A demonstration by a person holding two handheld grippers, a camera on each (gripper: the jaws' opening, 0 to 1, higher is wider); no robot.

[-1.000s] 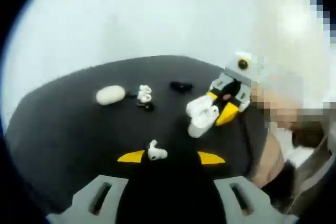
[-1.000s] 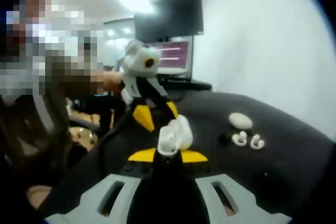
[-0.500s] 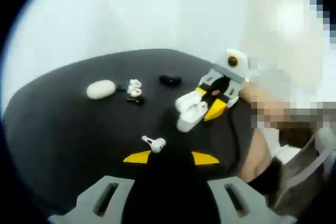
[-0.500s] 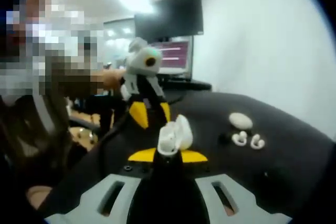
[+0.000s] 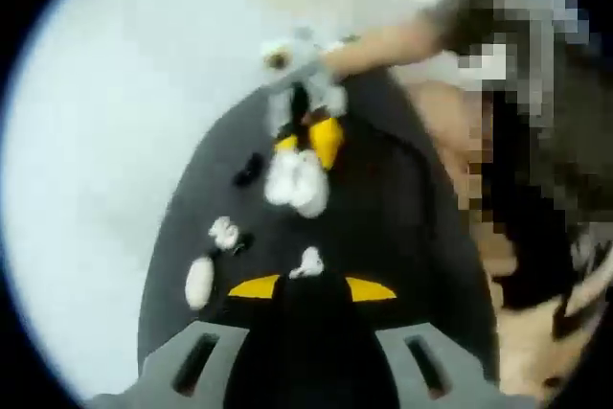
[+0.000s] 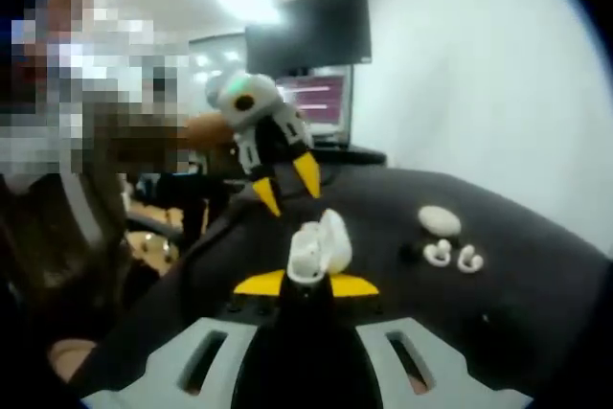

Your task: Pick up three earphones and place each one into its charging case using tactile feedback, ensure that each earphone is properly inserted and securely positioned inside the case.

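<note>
Since the earphone is light and slippery, it is pinched mid-body by the left gripper; the open charging case is clamped by the right gripper.

The table looked matt black and smooth; the open charging case and closed oval case looked glossy white plastic.

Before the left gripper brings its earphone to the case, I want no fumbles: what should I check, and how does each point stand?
1. White earphone held at the left gripper tips: ok.
2. Open charging case clamped in the right gripper: ok.
3. Case lid open: ok.
4. Case socket free: cannot tell, too blurred.
5. Left gripper lined up over the case: not ok; it hangs above and behind it in the right gripper view.
6. Closed white case and loose earbuds lie apart from the path: ok.
</note>
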